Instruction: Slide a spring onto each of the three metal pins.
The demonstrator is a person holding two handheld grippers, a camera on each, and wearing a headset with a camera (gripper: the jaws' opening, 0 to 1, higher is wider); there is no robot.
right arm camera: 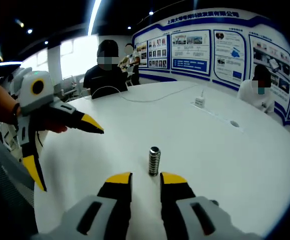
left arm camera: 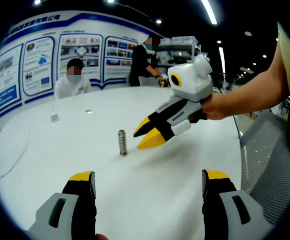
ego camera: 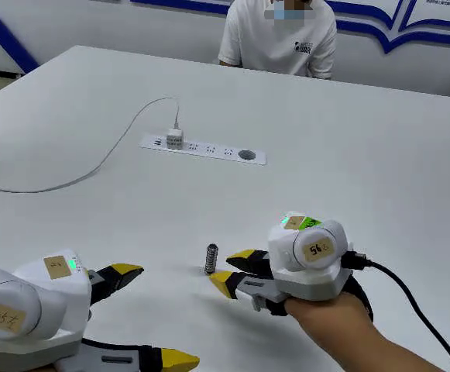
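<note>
One metal pin (right arm camera: 154, 150) stands upright on the white table (ego camera: 325, 116). A grey coil spring (right arm camera: 154, 164) sits round its shaft, coils packed close. The dark rounded pin head shows above the spring.

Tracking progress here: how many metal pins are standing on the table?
1. A pin with a spring on it stands upright on the white table, just ahead of the right claw. Others may lie outside the views.

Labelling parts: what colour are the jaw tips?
Yellow; clearest on the white right gripper in the left gripper view.
</note>
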